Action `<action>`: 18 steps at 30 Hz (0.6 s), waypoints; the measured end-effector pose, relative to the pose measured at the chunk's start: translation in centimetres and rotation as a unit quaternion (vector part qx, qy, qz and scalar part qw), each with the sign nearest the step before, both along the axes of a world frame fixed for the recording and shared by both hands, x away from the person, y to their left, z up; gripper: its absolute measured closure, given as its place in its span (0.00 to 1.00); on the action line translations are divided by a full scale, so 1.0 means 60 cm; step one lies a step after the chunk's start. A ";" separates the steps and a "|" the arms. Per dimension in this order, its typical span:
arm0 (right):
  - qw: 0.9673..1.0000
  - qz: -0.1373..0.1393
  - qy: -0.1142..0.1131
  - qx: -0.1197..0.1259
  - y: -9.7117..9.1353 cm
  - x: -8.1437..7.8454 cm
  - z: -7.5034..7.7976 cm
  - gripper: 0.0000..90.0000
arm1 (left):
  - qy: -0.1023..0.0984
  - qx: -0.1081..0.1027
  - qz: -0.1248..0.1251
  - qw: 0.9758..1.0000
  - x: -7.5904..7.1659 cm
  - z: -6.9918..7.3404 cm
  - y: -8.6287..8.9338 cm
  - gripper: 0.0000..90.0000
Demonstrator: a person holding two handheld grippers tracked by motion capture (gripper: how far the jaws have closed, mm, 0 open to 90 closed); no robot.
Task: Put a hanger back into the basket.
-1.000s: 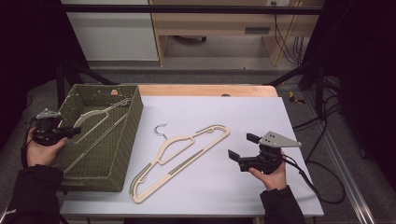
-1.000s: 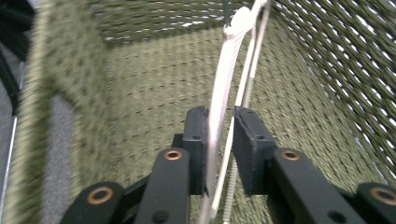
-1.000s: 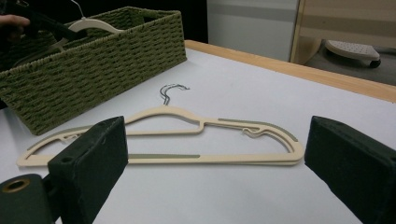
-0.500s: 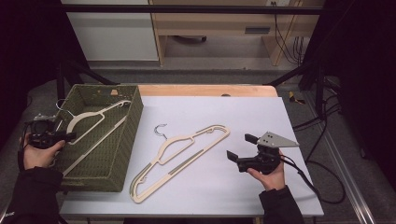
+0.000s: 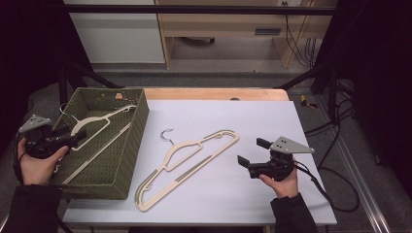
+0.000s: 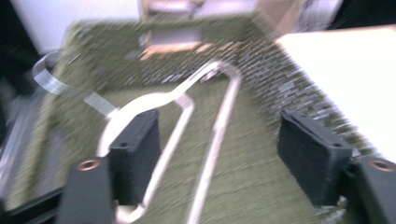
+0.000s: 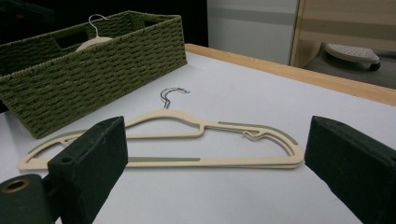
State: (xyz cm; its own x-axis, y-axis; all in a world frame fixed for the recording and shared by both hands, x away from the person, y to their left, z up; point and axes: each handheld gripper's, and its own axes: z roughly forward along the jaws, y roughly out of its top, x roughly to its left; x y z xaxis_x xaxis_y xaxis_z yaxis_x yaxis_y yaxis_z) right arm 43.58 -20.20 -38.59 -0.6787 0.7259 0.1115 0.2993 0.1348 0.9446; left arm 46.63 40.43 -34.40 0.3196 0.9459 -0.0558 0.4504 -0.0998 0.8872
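A cream hanger (image 5: 99, 121) lies inside the green woven basket (image 5: 124, 165) at the table's left. My left gripper (image 5: 73, 135) hovers over the basket's left rim. Its jaws have just been opening and now stand apart. In the blurred left gripper view the hanger (image 6: 219, 121) lies under the gap of my left gripper (image 6: 224, 158), and no pad presses on it. A second cream hanger (image 5: 189, 158) with a metal hook lies flat mid-table. My right gripper (image 5: 251, 151) rests to its right, open and empty. In the right gripper view this hanger (image 7: 187, 140) lies ahead of my right gripper (image 7: 215, 172).
The white table (image 5: 233, 116) has a wooden strip along its far edge. The basket (image 7: 93, 60) stands beyond the hanger in the right gripper view. A cable (image 5: 335, 194) trails off the table's right side. Dark frame bars stand around the table.
My left gripper has let go of the hanger, which now lies in the basket, and its jaws have opened. The hand shifted slightly at the basket's left rim. The right gripper has kept still.
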 end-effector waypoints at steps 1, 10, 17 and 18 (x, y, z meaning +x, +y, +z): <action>1.000 -0.001 0.000 0.001 0.000 0.000 0.000 0.07 | -0.010 -0.003 -0.012 1.000 -0.006 0.006 -0.013 0.28; 1.000 -0.004 -0.003 0.005 -0.002 0.001 0.003 0.07 | -0.057 -0.009 -0.121 0.991 -0.044 0.035 -0.144 0.15; 1.000 -0.003 -0.004 0.004 -0.004 0.000 0.004 0.08 | -0.046 0.002 -0.173 0.984 -0.057 0.011 -0.211 0.14; 1.000 -0.002 -0.004 0.003 -0.004 -0.001 0.004 0.08 | -0.042 0.005 -0.181 0.983 -0.059 0.004 -0.222 0.14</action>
